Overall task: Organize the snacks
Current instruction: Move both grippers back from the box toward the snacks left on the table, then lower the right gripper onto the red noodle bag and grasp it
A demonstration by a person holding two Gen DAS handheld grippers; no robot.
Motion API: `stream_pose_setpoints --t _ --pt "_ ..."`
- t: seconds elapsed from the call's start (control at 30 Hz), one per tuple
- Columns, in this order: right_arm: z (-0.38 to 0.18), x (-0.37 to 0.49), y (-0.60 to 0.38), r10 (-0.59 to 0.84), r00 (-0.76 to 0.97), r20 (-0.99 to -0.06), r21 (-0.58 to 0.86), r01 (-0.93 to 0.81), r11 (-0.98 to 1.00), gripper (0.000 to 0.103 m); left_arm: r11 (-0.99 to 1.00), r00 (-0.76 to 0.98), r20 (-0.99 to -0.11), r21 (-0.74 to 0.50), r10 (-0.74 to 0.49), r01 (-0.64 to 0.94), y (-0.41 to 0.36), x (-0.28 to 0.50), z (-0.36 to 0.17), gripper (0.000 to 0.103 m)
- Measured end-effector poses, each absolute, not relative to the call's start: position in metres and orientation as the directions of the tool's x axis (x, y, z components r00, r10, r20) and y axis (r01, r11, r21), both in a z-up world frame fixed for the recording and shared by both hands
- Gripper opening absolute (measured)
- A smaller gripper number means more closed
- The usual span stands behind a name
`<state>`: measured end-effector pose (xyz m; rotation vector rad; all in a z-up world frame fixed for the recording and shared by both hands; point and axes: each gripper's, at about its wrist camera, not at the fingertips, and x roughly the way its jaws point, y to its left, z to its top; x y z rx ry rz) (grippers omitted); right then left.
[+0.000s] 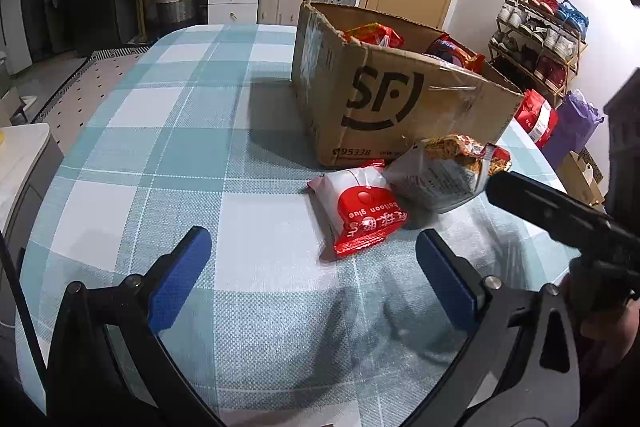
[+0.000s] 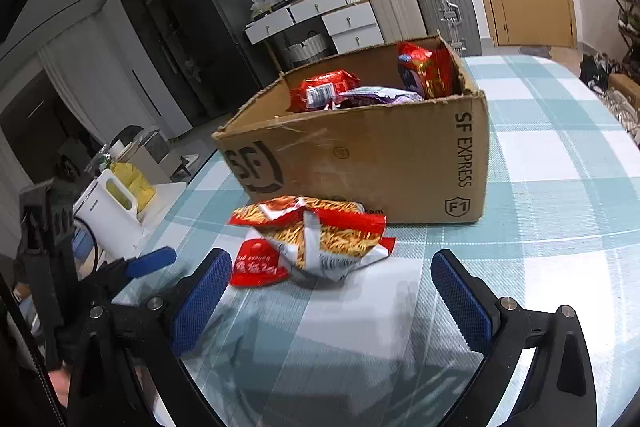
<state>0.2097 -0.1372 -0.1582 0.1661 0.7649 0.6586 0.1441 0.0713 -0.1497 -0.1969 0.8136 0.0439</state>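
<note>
On the desk [image 1: 168, 163], under its blue-and-white checked cloth, the biggest thing is the open cardboard box [image 1: 384, 107], sitting at about one o'clock in the left wrist view and at twelve in the right wrist view. It already carries several snack bags: a red packet [image 2: 320, 89] toward its rear left, a purple one [image 2: 376, 95] in the middle, and a red foil bag [image 2: 424, 71] standing against the far right wall.

Just in front of the box lie the two snacks yet to be sorted. The larger, a crinkled orange-and-silver noodle-snack bag [image 2: 320, 239], rests partly over the smaller red-and-white packet [image 1: 360, 211], the two touching. Both look light, soft and air-puffed, with slick film that may slide or crackle, and the contents are probably brittle (so a gentle squeeze seems wise). My judgement is that the best hold on the top bag is across its bunched, crimped edge or narrow middle, not flat on its belly.

The left gripper [image 1: 312, 267] hovers low over the cloth with its jaws spread wide and nothing between them; the red-and-white packet sits at twelve, slightly right. The right gripper [image 2: 332, 291] is likewise wide and holds nothing, with the noodle bag dead ahead at twelve, near its blue pads [image 2: 200, 307].
</note>
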Motion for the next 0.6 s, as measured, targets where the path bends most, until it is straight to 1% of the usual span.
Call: stream_pose_setpoints --t 0.17,0.53,0.6 --pt "-0.17 0.229 -0.128 0.621 0.504 -0.599 0.415 -0.468 0.78 0.102 0.977 0.679 -0.732 -0.183 -0.061 -0.11 0.077 0.152 -0.157 0.102" --pt "-0.181 0.262 -0.11 0.633 0.49 -0.599 0.464 -0.431 0.774 0.101 0.97 0.66 -0.747 -0.212 -0.082 -0.119 0.09 0.165 -0.171 0.102" --pt "-0.185 0.265 -0.108 0.641 0.477 -0.601 0.477 -0.429 0.767 0.089 0.969 0.659 -0.748 -0.216 -0.083 -0.123 0.092 0.165 -0.172 0.102"
